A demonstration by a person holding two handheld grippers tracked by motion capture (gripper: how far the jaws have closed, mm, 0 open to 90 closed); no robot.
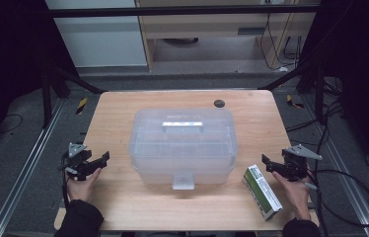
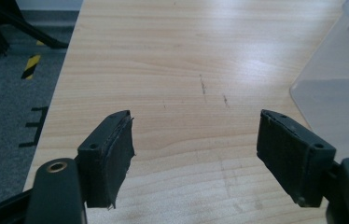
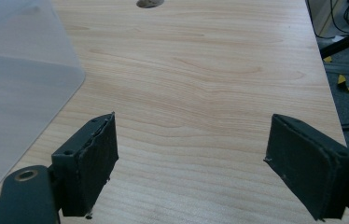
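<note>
Start pose, nothing gripped yet. Left tongs (image 1: pixel 104 158) sit at the table's (image 1: pixel 123 202) left edge, near the front corner, jaws spread wide and empty; the left gripper view shows bare wood between the pads (image 2: pixel 116 154). Right tongs (image 1: pixel 265 161) hover near the right edge, jaws equally wide, nothing between them; the right gripper view shows bare wood there too.

Task things: a clear plastic storage box (image 1: pixel 182 143) sits mid-table, lid shut, white handle on top, front latch (image 1: pixel 182 180) facing the front edge. A green-and-white carton (image 1: pixel 262 191) lies flat near the front right corner, just beside the right tongs, apart from the box.

Step, as I judge it: approach phase. Likely job is packing the carton into the box, so the lid looks like the first obstacle. Next move probably calls for one tongs to reach the latch while the other goes for the carton; the right is nearest to it.

Pose: both forearms enter from the front edge, hands low, both tongs angled inward toward the box, roughly mirrored. Cable (image 1: pixel 350 197) trails off the right one.
</note>
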